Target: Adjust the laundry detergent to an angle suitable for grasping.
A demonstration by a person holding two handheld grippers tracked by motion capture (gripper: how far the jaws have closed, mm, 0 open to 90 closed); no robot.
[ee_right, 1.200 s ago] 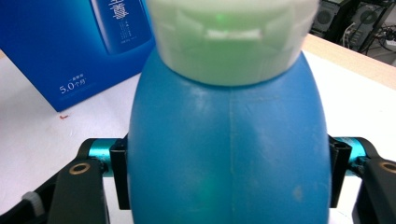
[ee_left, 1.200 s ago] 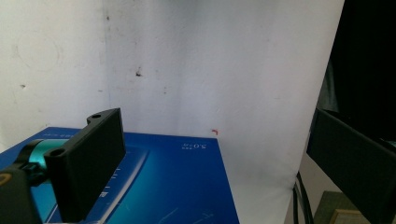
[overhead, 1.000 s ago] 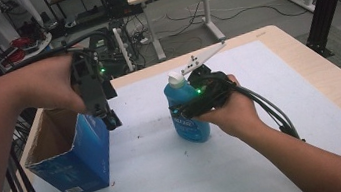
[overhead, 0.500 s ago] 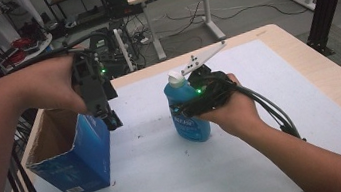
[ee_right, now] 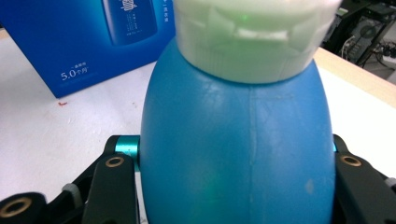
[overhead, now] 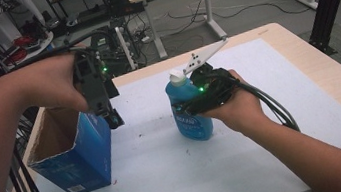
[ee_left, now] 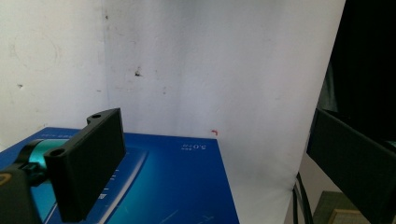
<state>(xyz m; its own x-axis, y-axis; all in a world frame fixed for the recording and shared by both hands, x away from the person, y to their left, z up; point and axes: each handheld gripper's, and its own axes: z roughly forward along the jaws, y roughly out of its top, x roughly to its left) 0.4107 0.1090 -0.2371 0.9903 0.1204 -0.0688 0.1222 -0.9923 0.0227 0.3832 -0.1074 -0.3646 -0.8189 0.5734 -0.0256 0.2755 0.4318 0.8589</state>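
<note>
My right gripper (overhead: pixel 195 103) clamps the blue bottle (ee_right: pixel 238 154) at its smooth, probably slippery shoulder below the white cap (ee_right: pixel 252 37); left of it, my left gripper (ee_left: pixel 219 172), jaws apart, hovers over the open blue box (overhead: pixel 73 152).

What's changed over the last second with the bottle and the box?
The right tool has just closed its jaws onto the blue bottle and now grips it. The bottle stands where it stood, the blue box too, with the left tool open above its rim.
</note>
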